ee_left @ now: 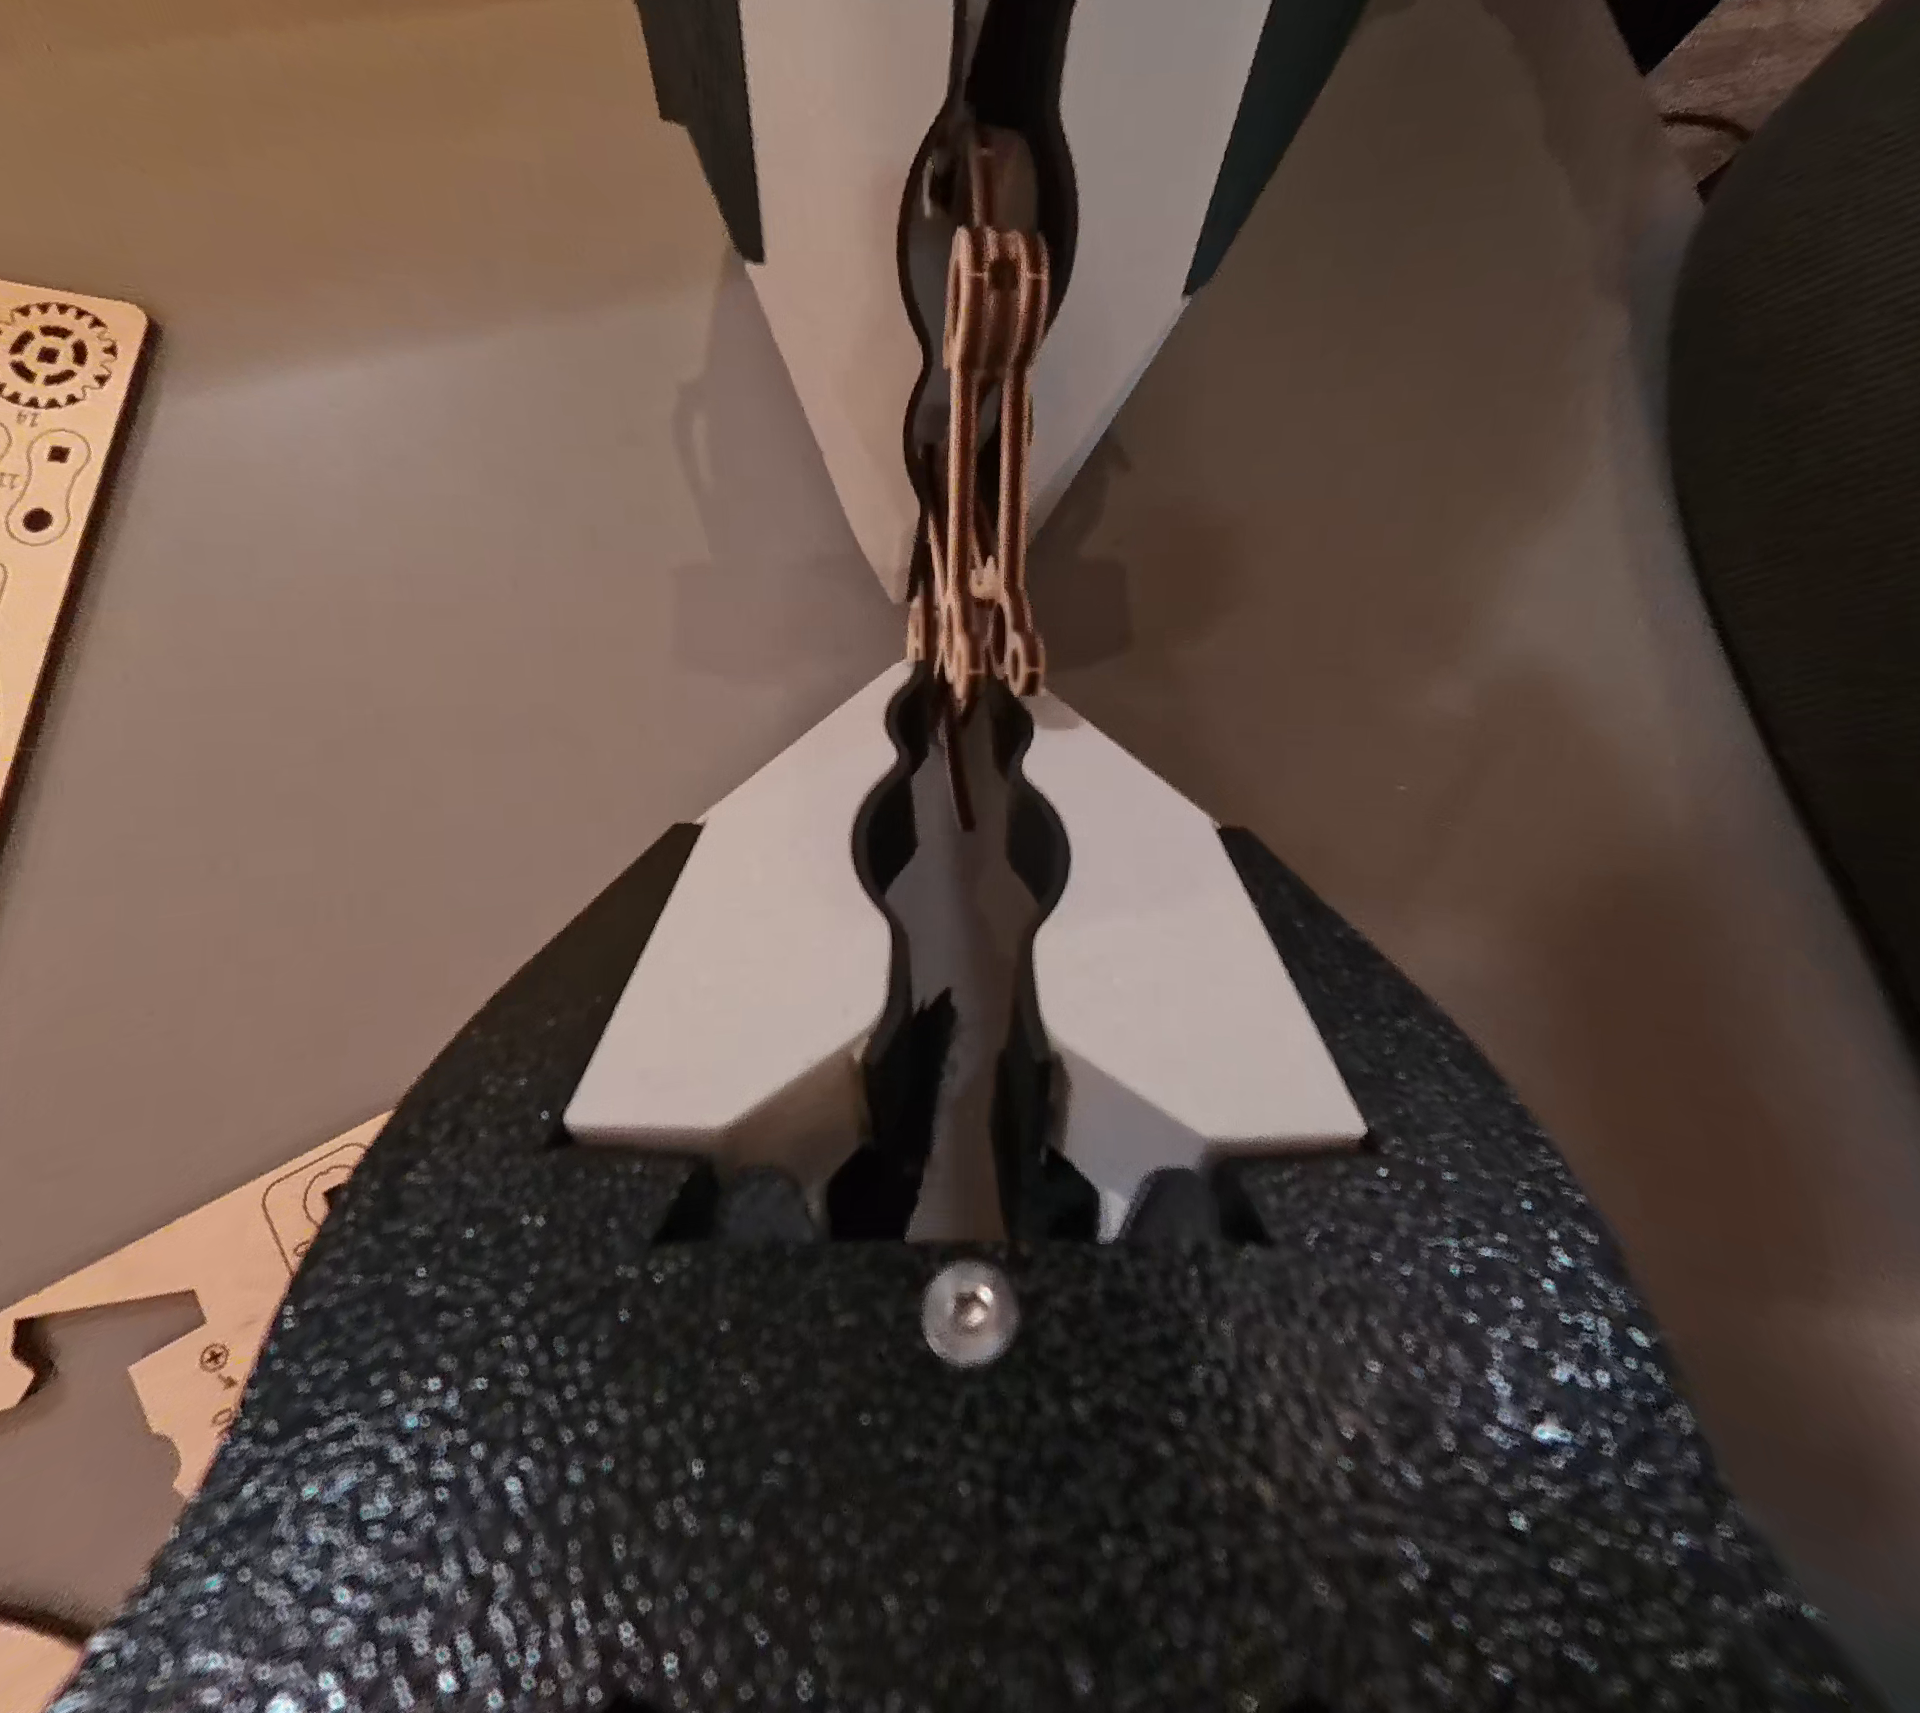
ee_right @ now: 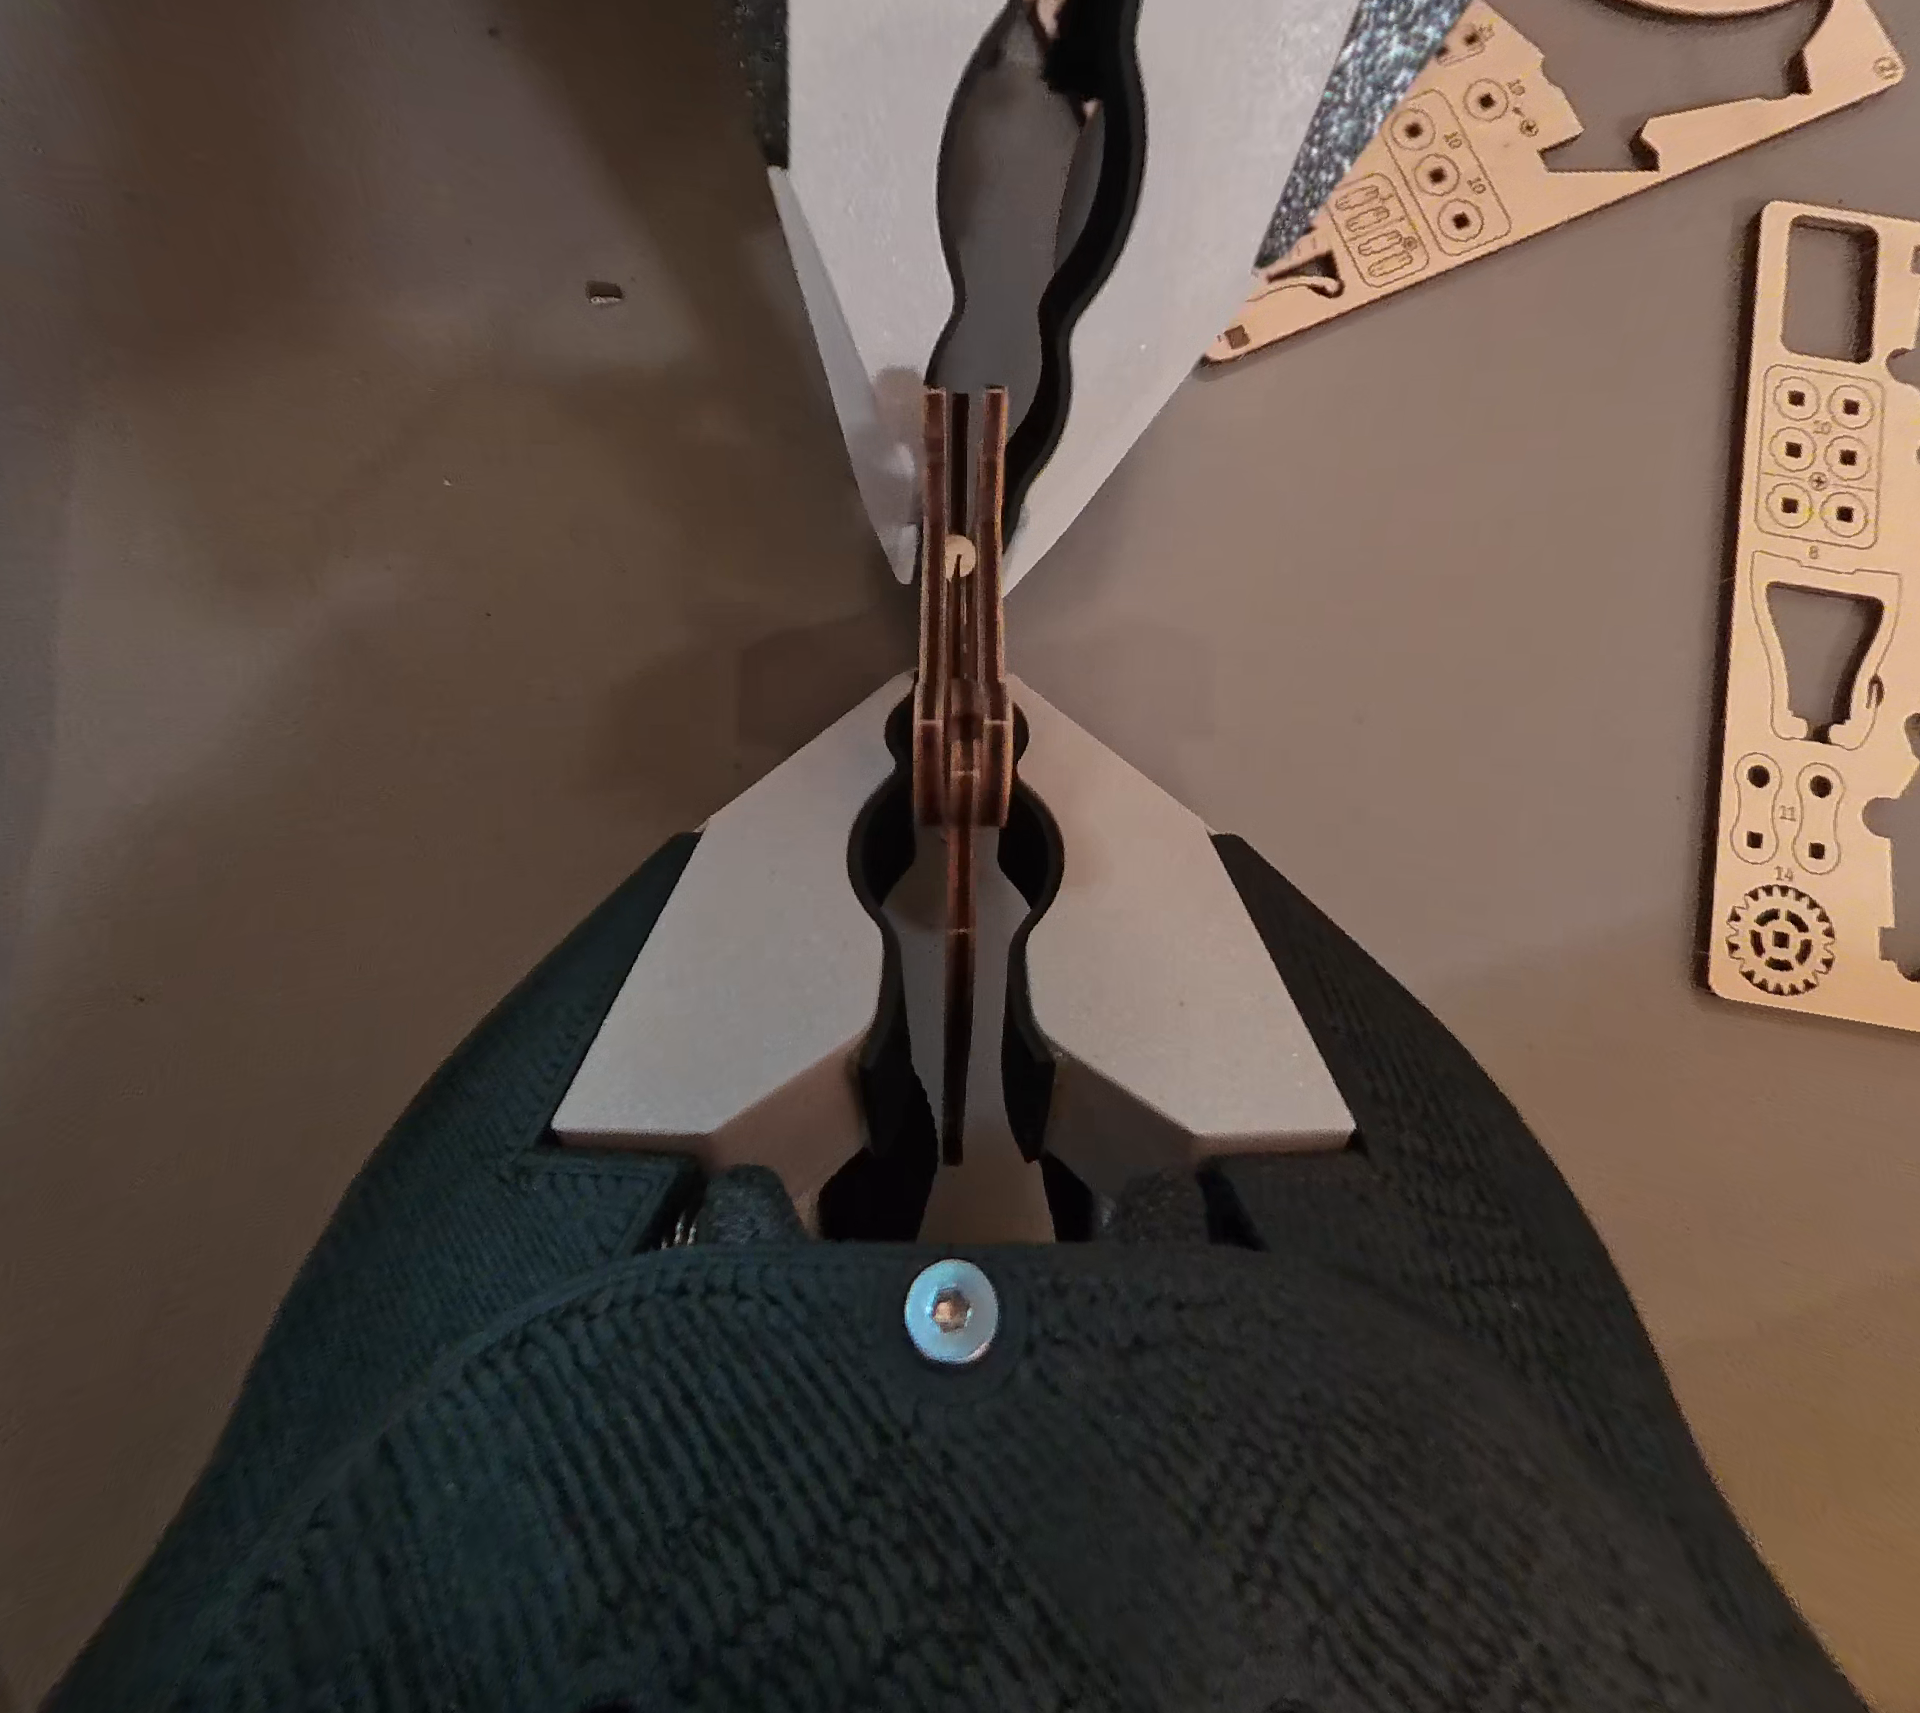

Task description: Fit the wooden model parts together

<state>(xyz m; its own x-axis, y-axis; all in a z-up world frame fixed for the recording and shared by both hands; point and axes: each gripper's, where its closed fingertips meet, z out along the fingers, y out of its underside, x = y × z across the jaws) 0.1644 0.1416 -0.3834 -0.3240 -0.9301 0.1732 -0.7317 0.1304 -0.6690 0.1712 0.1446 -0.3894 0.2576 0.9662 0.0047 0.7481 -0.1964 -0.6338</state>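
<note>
Wooden model (ee_left: pixel 982 458), layered plywood links, held in the air between the two grippers, above the grey table (ee_left: pixel 364 728). Left view: model runs from centre up toward 12 o'clock, blurred. Right view: model (ee_right: pixel 961 624) seen edge-on at centre, several thin layers side by side, small round pin end showing.

Left gripper (ee_left: pixel 961 707), black speckled body, jaws closed on the near end of the model. Right gripper (ee_right: pixel 961 728), dark green body, jaws closed on its end of the model. The two point at each other, tip to tip: right gripper (ee_left: pixel 977 520) comes in from 12 o'clock in the left view, left gripper (ee_right: pixel 961 541) from 12 in the right view.

Part sheets flat on the table: gear sheet (ee_right: pixel 1808 624) at 3 o'clock in right view, cut-out sheet (ee_right: pixel 1558 105) at 1–2 o'clock, partly under the left gripper. Tiny wood scrap (ee_right: pixel 601 294) at 10 o'clock. Left view: gear sheet (ee_left: pixel 62 458) at 9 o'clock, cut-out sheet (ee_left: pixel 156 1300) at 8.
</note>
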